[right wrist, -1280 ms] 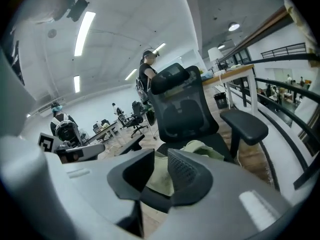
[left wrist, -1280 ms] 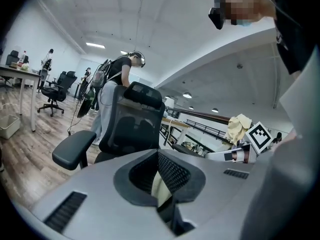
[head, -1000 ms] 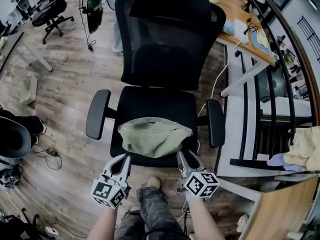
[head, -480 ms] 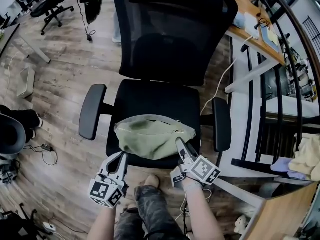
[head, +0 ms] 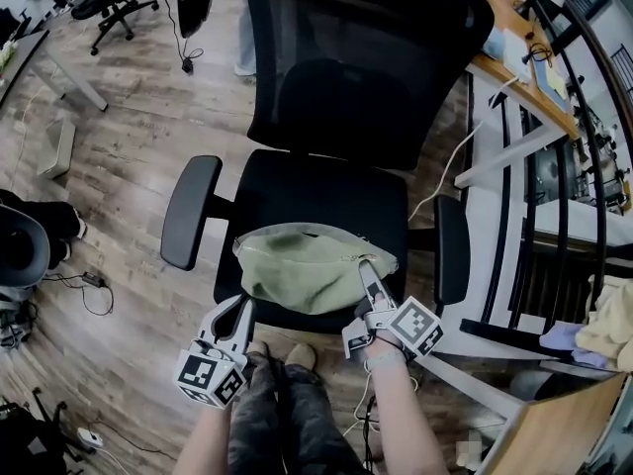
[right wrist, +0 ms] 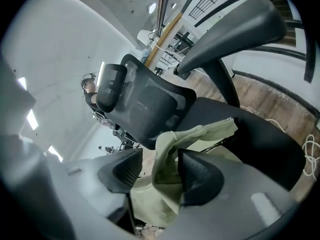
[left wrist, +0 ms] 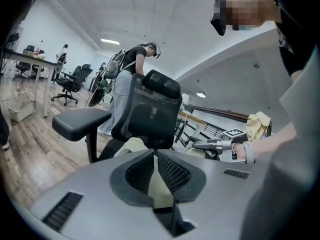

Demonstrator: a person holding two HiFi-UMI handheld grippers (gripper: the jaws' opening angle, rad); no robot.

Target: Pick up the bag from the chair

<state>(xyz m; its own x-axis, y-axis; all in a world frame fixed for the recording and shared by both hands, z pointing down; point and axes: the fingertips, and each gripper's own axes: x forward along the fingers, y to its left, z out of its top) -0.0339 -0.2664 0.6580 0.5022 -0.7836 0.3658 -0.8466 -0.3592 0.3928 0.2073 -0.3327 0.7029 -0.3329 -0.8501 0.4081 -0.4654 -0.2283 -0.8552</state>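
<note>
An olive-green bag (head: pixel 312 267) lies on the front of the black office chair's seat (head: pixel 326 191). My left gripper (head: pixel 237 308) is at the bag's front left corner. In the left gripper view its pads meet at the tips with a strip of green fabric (left wrist: pixel 159 184) between them. My right gripper (head: pixel 368 270) lies over the bag's front right end. There its jaws stand apart around a raised fold of the bag (right wrist: pixel 167 159); the fold touches the right pad (right wrist: pixel 200 176), and a gap remains at the left pad.
Armrests (head: pixel 188 211) (head: pixel 450 250) flank the seat, with the tall backrest (head: pixel 361 57) behind. A desk (head: pixel 524 57) and black railing (head: pixel 539 226) stand close on the right. A person (left wrist: pixel 131 66) stands behind the chair. My own legs (head: pixel 287 414) are just below the seat.
My right gripper has moved forward and up onto the bag's right end, tilting inward. The left gripper has stayed at the front left corner. The head view has shifted slightly.
</note>
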